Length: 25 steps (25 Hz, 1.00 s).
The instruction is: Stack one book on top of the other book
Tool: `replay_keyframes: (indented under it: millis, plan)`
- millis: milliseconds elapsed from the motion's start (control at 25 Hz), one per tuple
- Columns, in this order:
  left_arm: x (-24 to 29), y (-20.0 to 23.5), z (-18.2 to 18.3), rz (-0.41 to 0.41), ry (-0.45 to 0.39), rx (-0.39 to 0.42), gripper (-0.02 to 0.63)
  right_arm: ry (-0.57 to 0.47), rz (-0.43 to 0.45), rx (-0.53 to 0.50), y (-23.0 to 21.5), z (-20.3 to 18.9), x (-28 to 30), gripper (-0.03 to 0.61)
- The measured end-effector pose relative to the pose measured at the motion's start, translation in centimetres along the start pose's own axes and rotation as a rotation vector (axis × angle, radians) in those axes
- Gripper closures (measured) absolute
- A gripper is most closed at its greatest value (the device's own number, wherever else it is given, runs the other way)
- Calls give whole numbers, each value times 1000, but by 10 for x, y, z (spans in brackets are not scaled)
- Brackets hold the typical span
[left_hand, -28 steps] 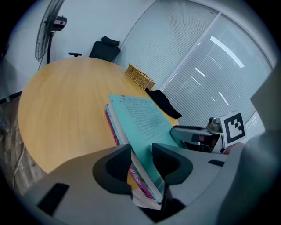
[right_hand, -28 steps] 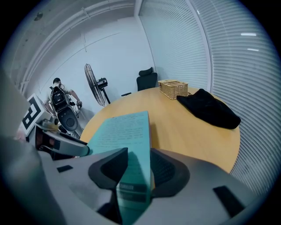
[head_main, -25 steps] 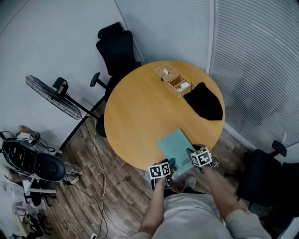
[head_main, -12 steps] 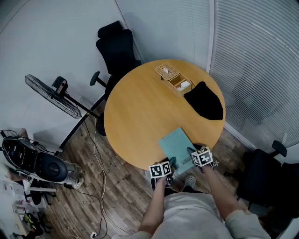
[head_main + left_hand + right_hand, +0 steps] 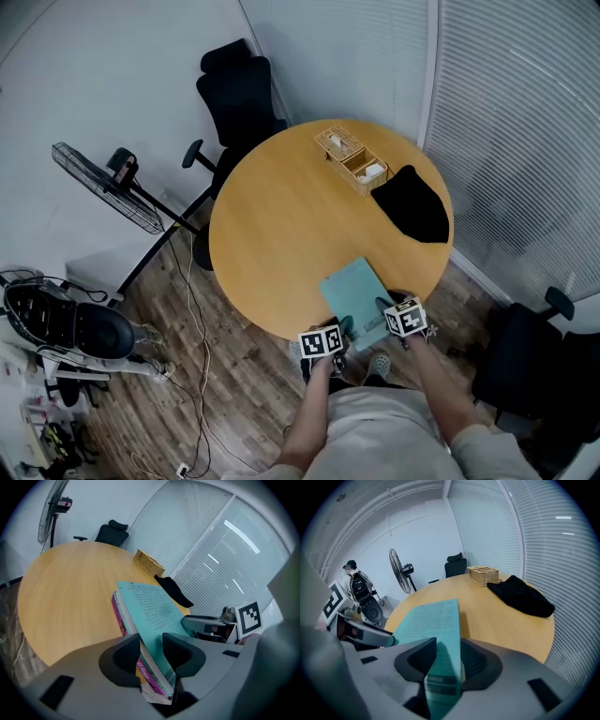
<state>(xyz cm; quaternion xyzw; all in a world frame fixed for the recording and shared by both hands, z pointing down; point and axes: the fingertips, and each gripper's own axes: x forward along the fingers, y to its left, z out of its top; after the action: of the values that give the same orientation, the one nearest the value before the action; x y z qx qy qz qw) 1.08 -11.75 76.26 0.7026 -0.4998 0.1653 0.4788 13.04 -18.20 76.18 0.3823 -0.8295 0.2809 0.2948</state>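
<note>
A teal book lies on top of a pink book at the near edge of the round wooden table. My left gripper is shut on the stack's near left corner, with both books between its jaws. At the near right corner my right gripper is shut on the stack too. In the right gripper view the teal book fills the gap between the jaws, and the pink book is hidden under it.
Two wicker boxes and a black cloth lie at the table's far right. A black office chair stands behind the table and a floor fan to its left. Window blinds run along the right side.
</note>
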Motion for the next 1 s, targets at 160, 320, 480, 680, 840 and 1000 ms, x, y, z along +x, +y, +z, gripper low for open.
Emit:
replay_keyframes:
  millis: [160, 320, 480, 680, 840, 1000]
  plan:
    - [-1, 2, 0, 5, -2, -7, 451, 7, 6, -5, 2, 0, 0, 410]
    - [-1, 2, 0, 5, -4, -13, 451, 6, 8, -7, 3, -2, 0, 410]
    - [-2, 2, -1, -3, -5, -23, 448, 7, 7, -11, 4, -1, 0, 410]
    - [-8, 3, -2, -16, 4, -6, 434, 1, -3, -23, 3, 4, -6, 417]
    - [-21, 9, 2, 3, -20, 6, 434, -37, 3, -14, 5, 13, -14, 417]
    - [-40, 14, 13, 19, -78, 38, 434, -97, 19, -13, 16, 29, -26, 417]
